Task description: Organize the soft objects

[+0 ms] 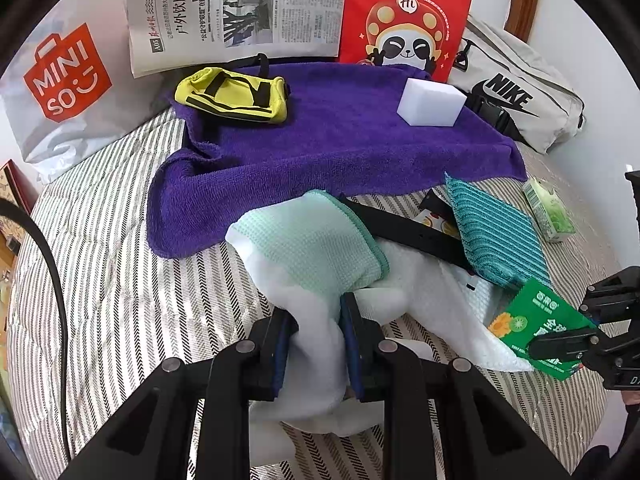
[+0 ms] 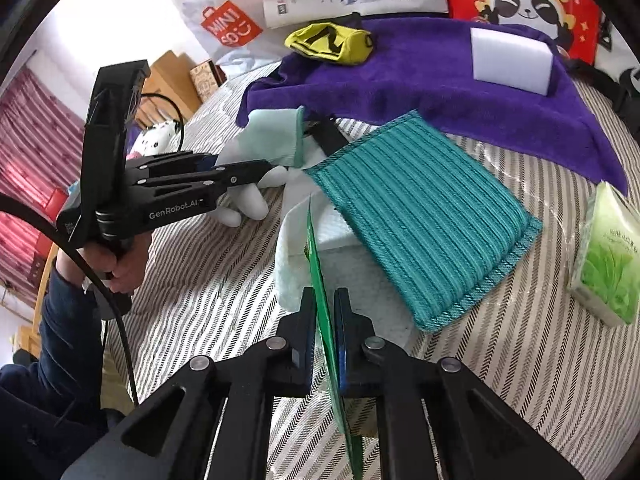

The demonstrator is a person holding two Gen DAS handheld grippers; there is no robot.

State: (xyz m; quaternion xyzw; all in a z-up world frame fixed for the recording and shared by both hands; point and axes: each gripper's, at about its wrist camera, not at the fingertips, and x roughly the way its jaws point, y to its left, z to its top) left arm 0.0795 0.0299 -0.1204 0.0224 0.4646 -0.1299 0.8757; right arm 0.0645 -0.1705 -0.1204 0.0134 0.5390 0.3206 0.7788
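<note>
On the striped bed (image 1: 120,264), the left claw (image 1: 318,344) is clamped on a bunched white cloth (image 1: 316,380) with a mint-green waffle face (image 1: 316,248), which lies at about 6 o'clock from the purple towel (image 1: 340,148). The right claw (image 2: 324,332) is pinched tight on a thin green snack packet (image 2: 320,292), seen edge-on between its blue pads (image 2: 342,344), right over the cloth's lower corner. A teal ribbed cloth (image 2: 420,216) lies at 1 o'clock from that claw, partly over a black strap (image 1: 404,232). On the purple towel sit a yellow pouch (image 1: 236,94) at 10 o'clock and a white sponge block (image 1: 432,100) at 2 o'clock. A green tissue pack (image 2: 608,256) rests at 3 o'clock.
</note>
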